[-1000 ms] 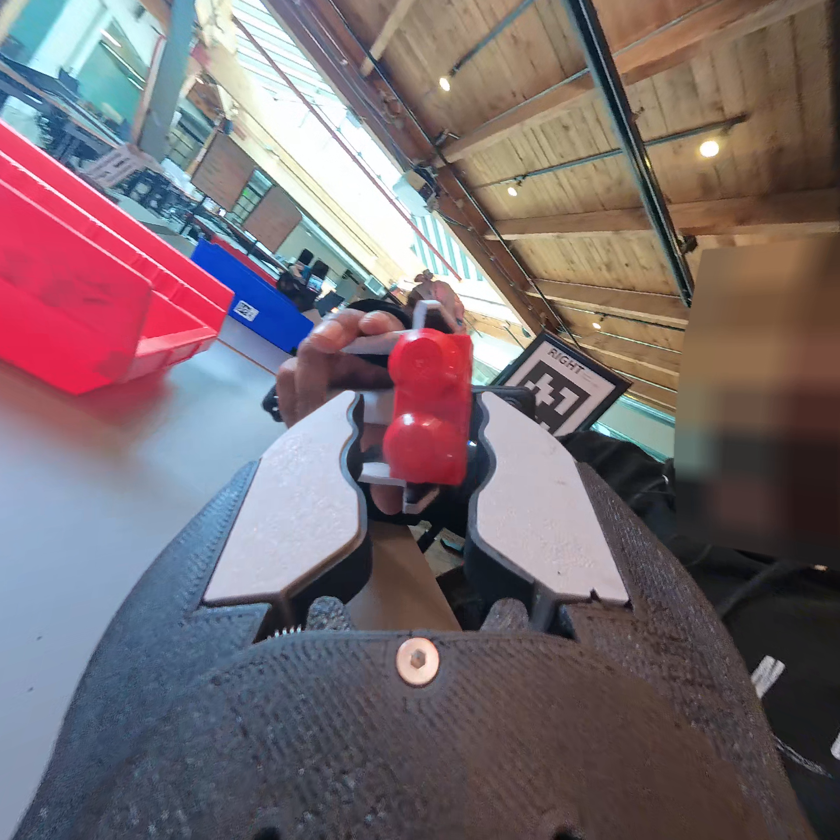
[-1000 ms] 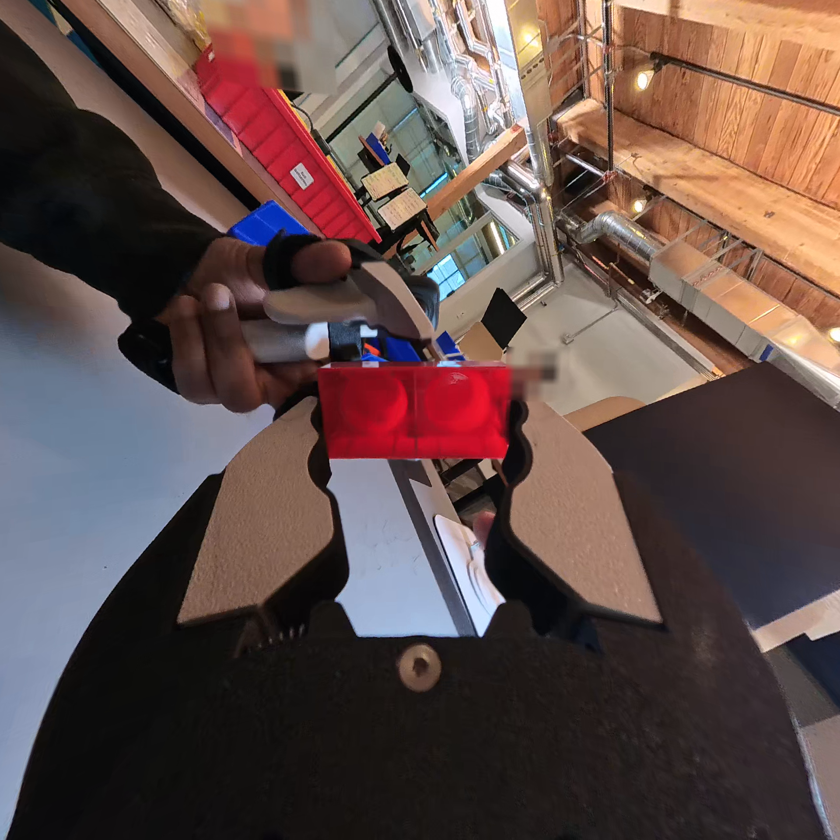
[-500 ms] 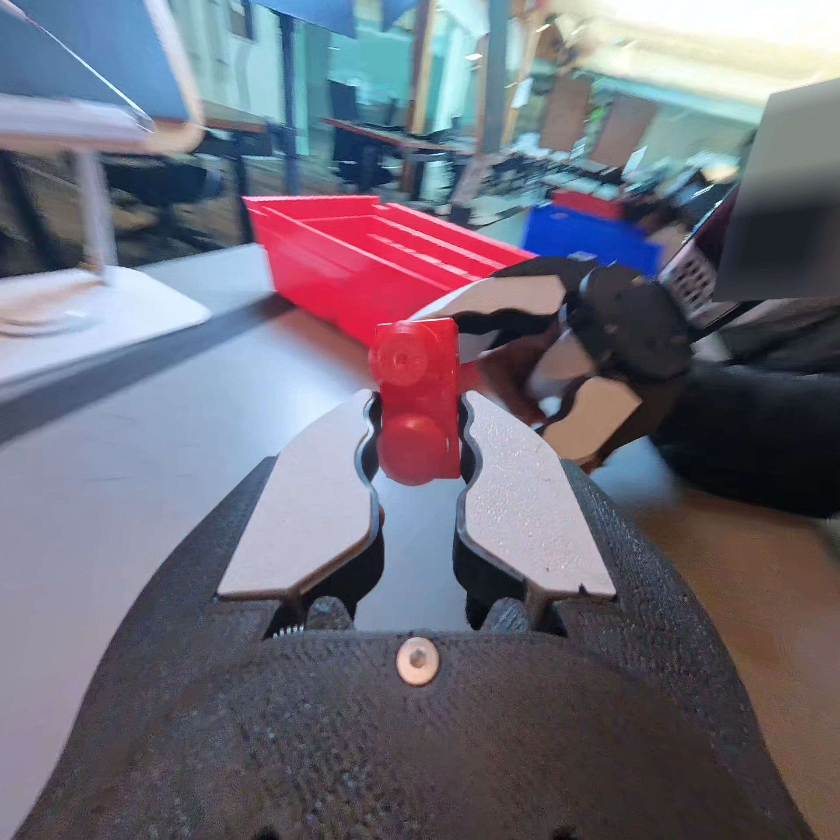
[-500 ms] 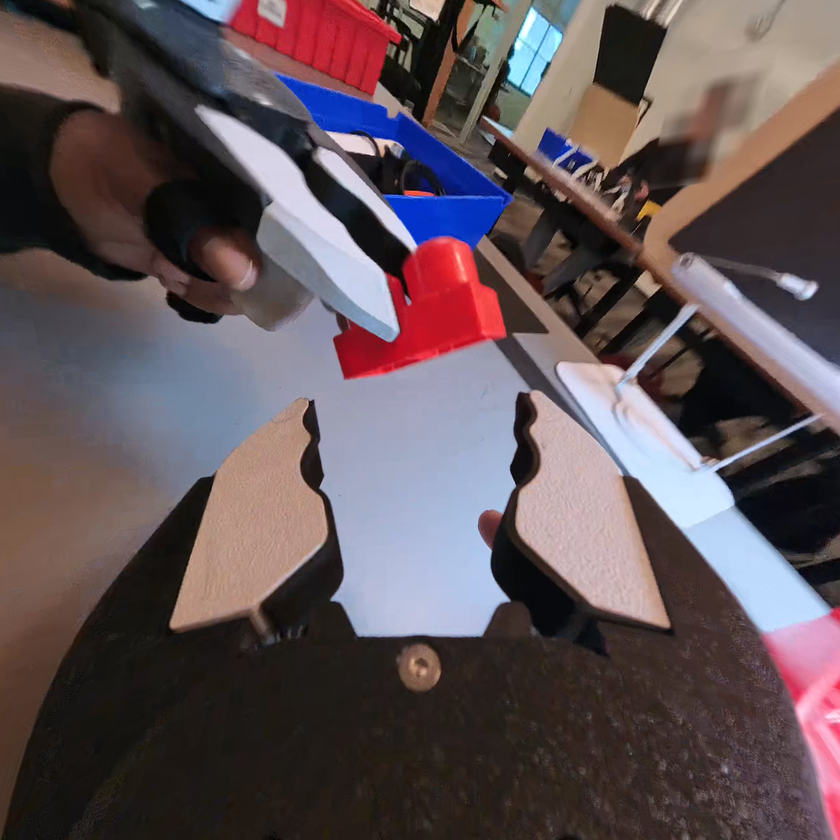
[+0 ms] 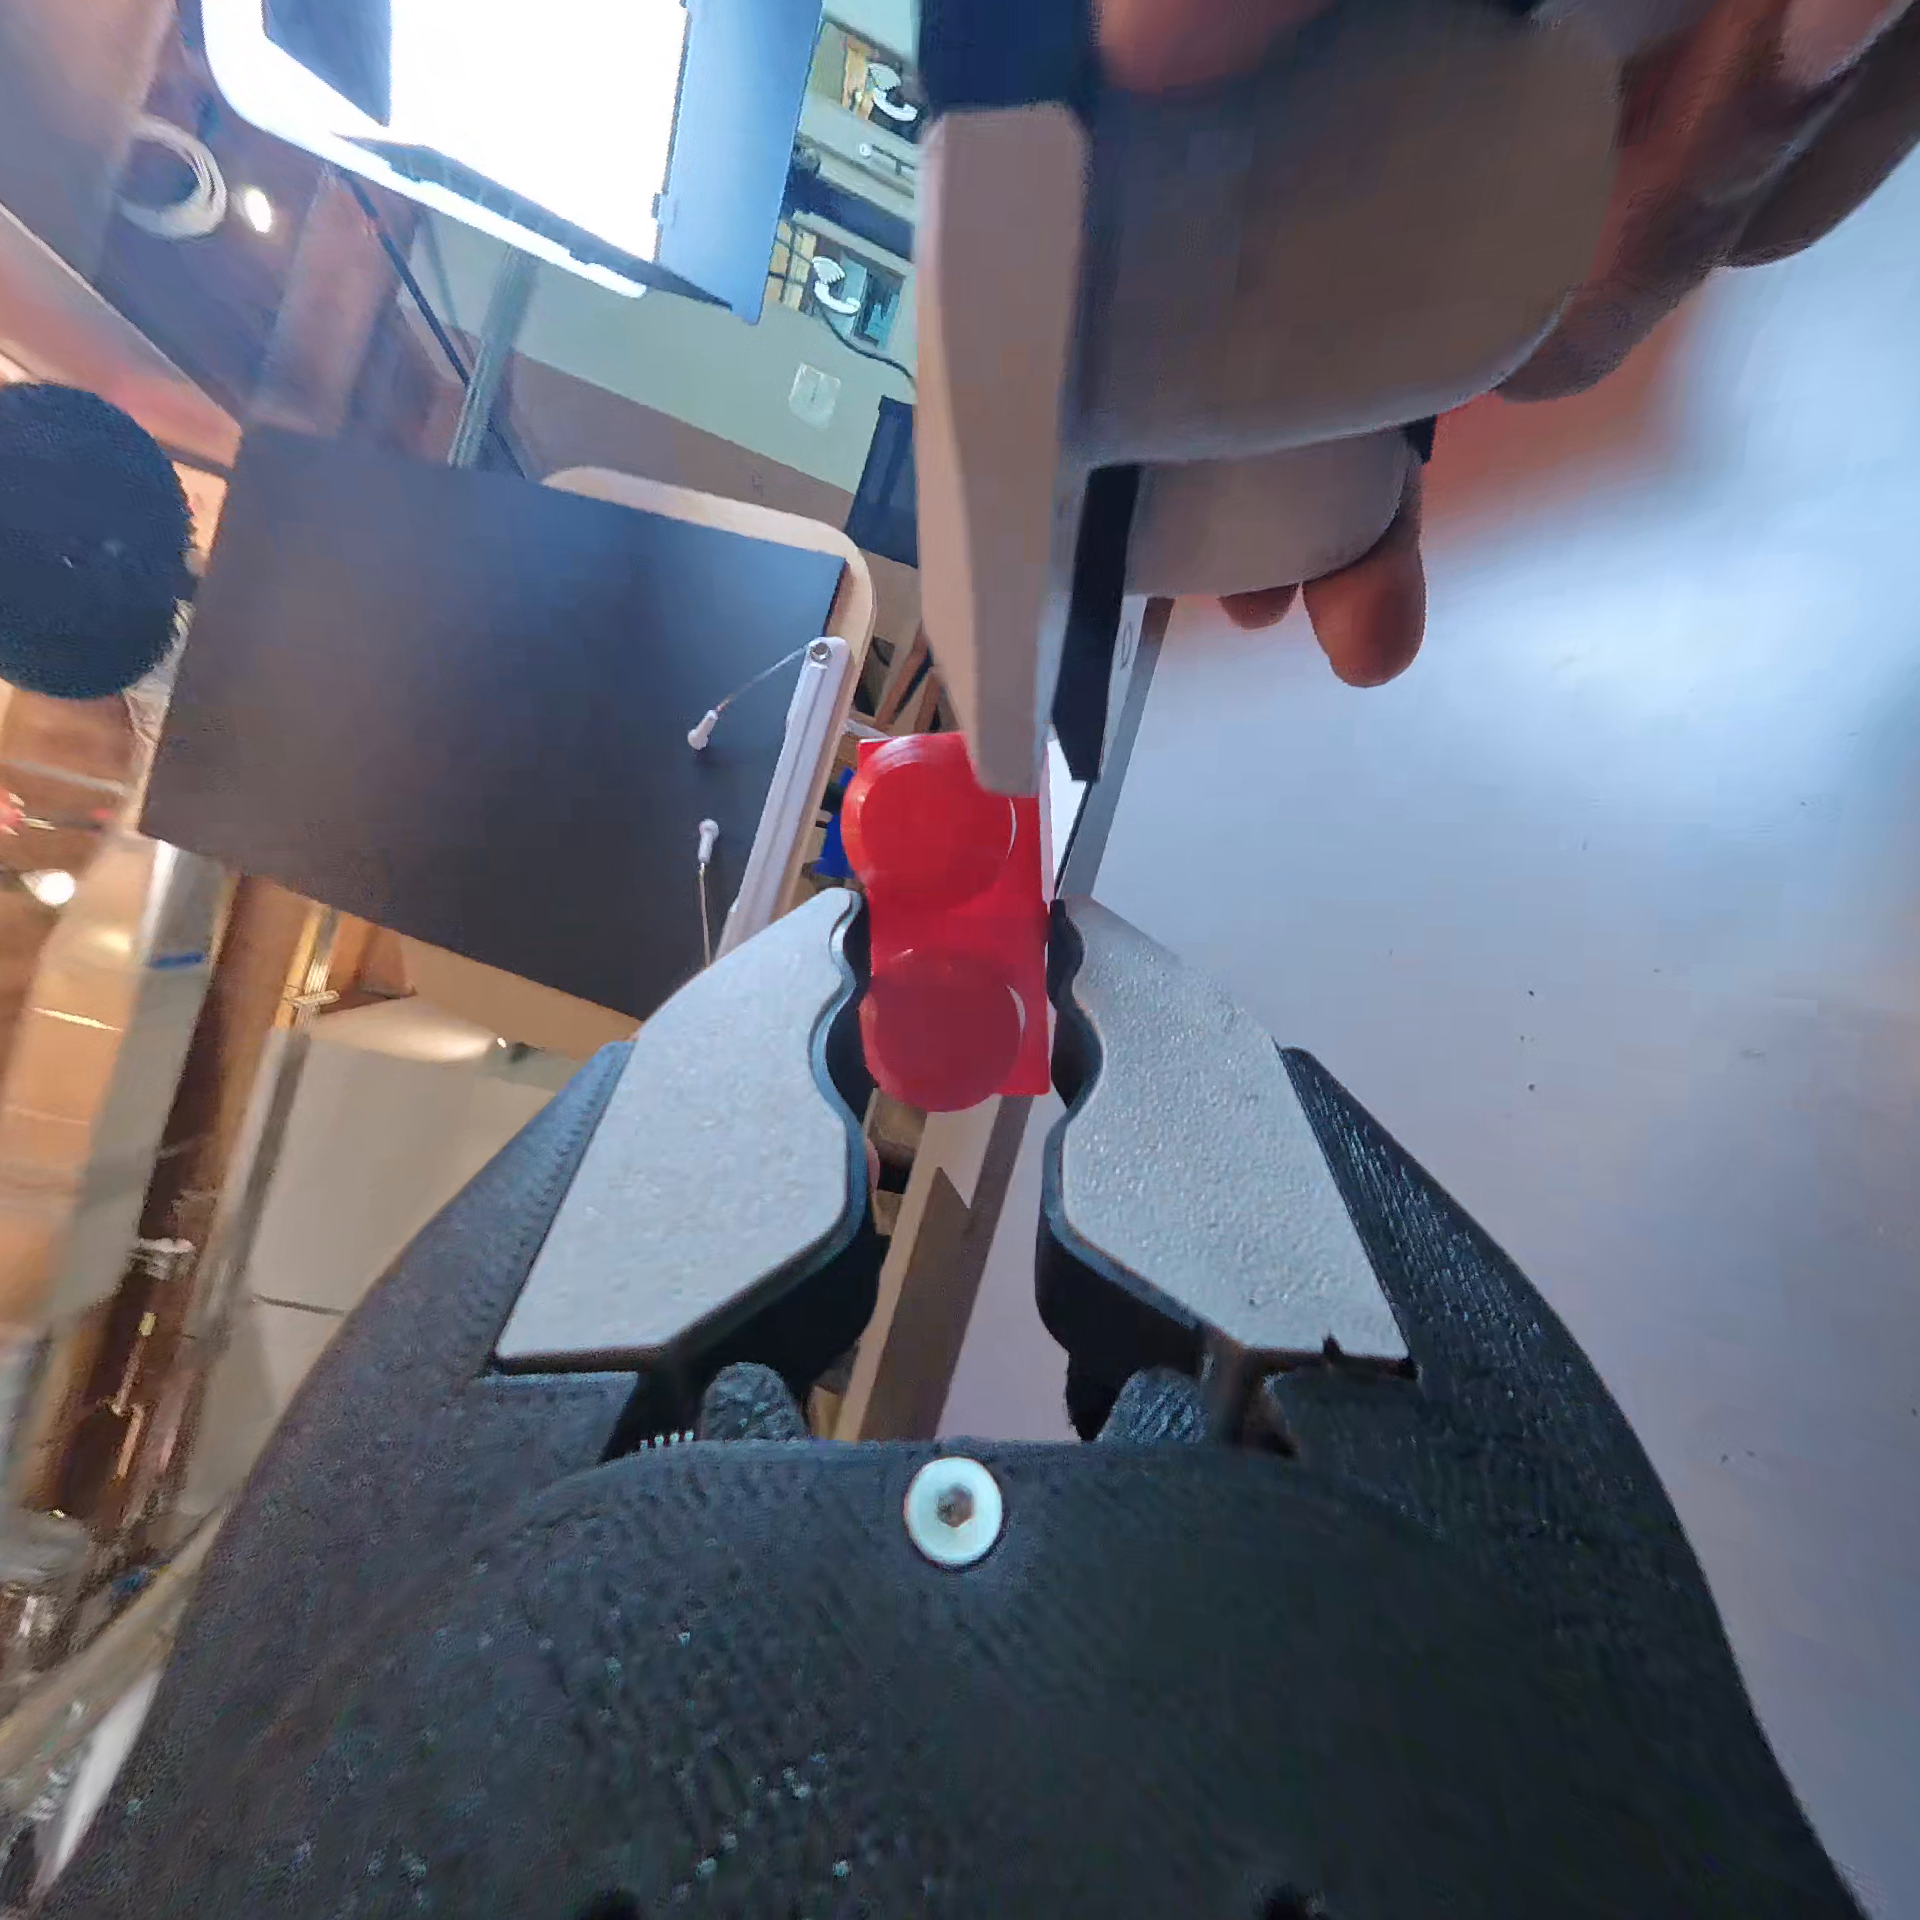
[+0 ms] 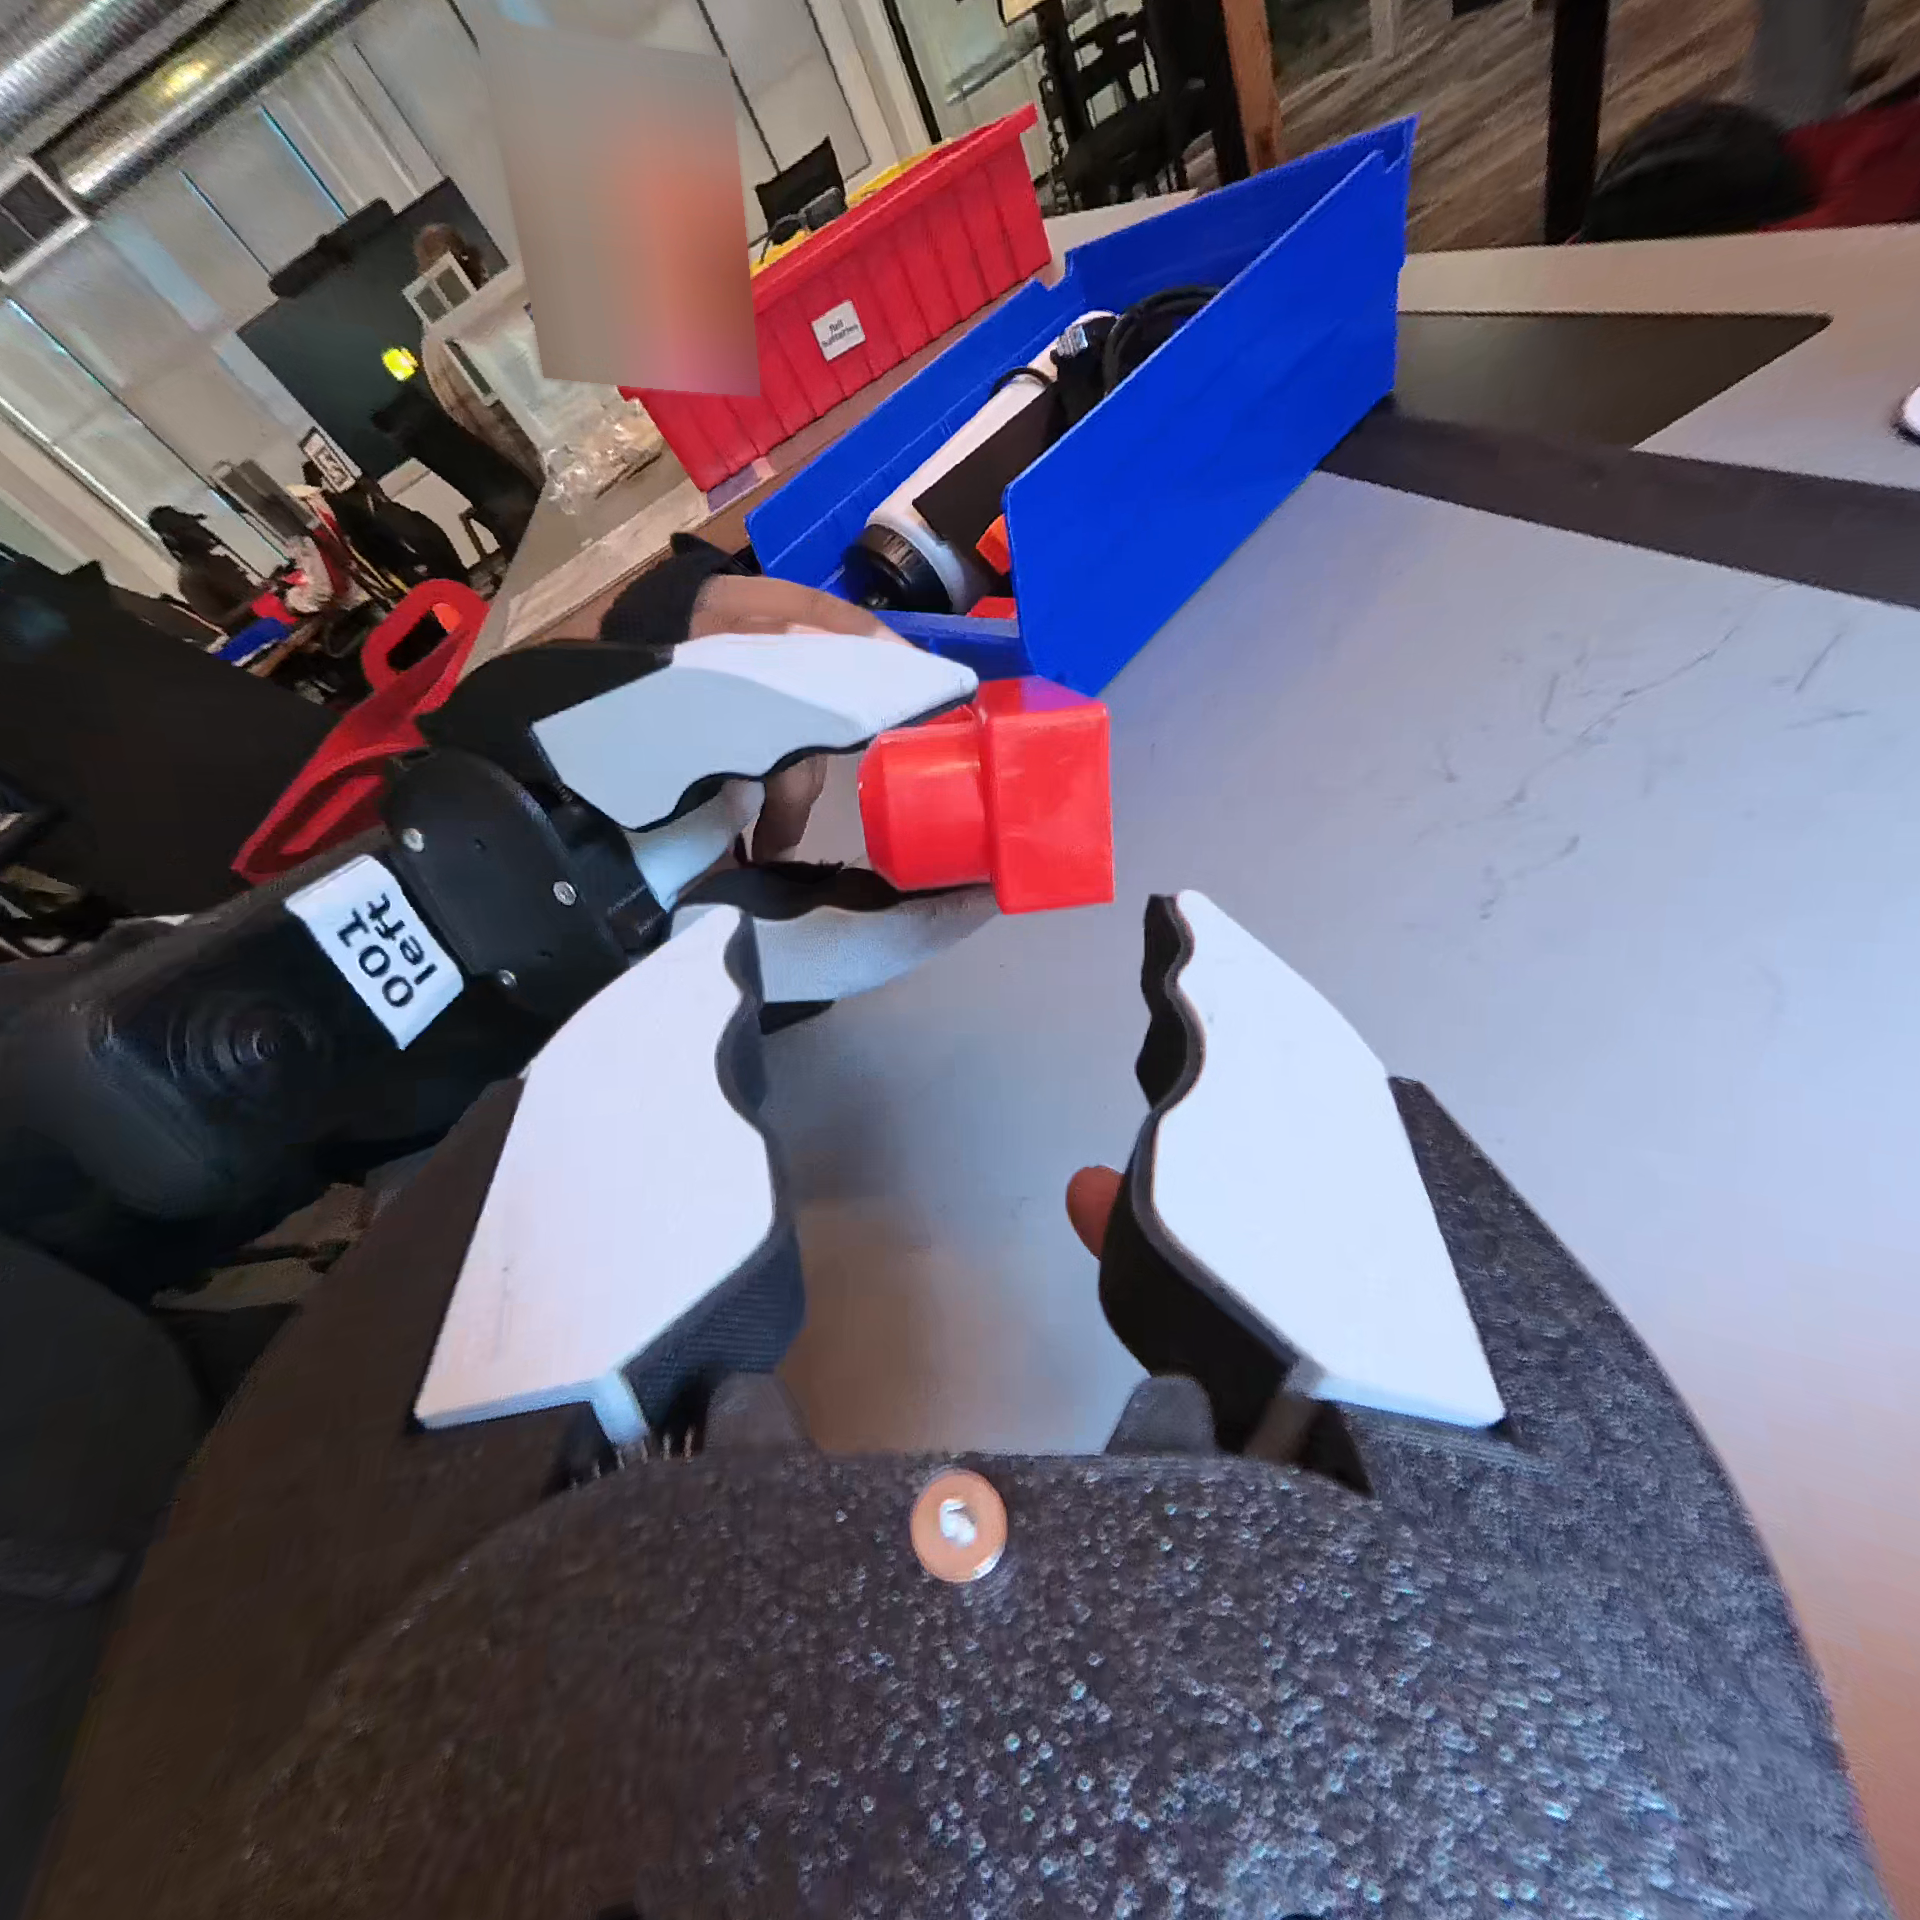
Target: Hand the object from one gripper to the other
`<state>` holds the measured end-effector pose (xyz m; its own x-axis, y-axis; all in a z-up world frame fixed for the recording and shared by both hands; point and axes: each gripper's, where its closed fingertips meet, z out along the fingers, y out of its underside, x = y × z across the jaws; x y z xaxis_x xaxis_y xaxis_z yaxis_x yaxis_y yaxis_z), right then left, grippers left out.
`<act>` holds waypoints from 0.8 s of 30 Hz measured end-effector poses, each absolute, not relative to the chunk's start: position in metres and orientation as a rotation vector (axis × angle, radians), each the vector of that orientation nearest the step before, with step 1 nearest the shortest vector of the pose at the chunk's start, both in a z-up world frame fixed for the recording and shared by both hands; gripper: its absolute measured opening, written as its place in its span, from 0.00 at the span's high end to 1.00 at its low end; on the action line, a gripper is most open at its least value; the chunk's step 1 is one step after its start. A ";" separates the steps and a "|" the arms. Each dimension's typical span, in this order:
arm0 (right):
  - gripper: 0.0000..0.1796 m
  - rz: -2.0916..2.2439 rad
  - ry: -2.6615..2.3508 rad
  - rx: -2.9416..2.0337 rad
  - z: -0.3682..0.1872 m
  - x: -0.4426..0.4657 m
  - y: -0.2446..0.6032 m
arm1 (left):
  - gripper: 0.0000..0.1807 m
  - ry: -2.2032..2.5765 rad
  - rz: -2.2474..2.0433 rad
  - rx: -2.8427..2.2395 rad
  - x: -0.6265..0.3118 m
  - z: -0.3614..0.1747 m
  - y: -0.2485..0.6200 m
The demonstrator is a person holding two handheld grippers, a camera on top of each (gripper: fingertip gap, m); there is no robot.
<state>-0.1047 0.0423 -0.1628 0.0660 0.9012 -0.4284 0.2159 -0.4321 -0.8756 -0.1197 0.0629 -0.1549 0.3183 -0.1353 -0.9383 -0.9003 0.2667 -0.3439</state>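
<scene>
A red two-stud brick (image 5: 951,935) is clamped between the fingers of my left gripper (image 5: 951,925), which is shut on it. In the right wrist view the left gripper (image 6: 971,800) comes in from the left and holds the brick (image 6: 997,805) above the grey table (image 6: 1507,831), studs pointing left. My right gripper (image 6: 951,914) is open and empty, its fingertips just short of the brick. In the left wrist view the right gripper (image 5: 1044,831) hangs down from the top, one fingertip overlapping the brick's far stud.
A blue bin (image 6: 1195,416) holding several items stands on the table behind the brick. A red bin (image 6: 904,239) is farther back, another red bin (image 6: 343,758) at the left. A black panel (image 5: 468,675) lies beyond the table edge. People stand in the background. My left and right fingertips are right by each other.
A second ago my right gripper was shut on the brick with the left fingers around it. The left gripper has since shut on the brick and the right has let go. Both views have swung round.
</scene>
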 end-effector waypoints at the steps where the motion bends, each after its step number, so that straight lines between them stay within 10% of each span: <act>1: 0.63 1.410 -1.122 -1.730 -0.164 -0.106 0.041 | 0.82 1.158 0.718 -1.183 -0.118 -0.156 0.062; 7: 0.89 1.347 -1.146 -1.704 -0.170 -0.101 0.046 | 0.82 1.192 0.685 -1.141 -0.111 -0.154 0.055; 24: 0.89 1.090 -1.245 -1.374 -0.149 -0.083 0.058 | 0.71 0.960 -0.115 -1.432 -0.101 -0.141 0.045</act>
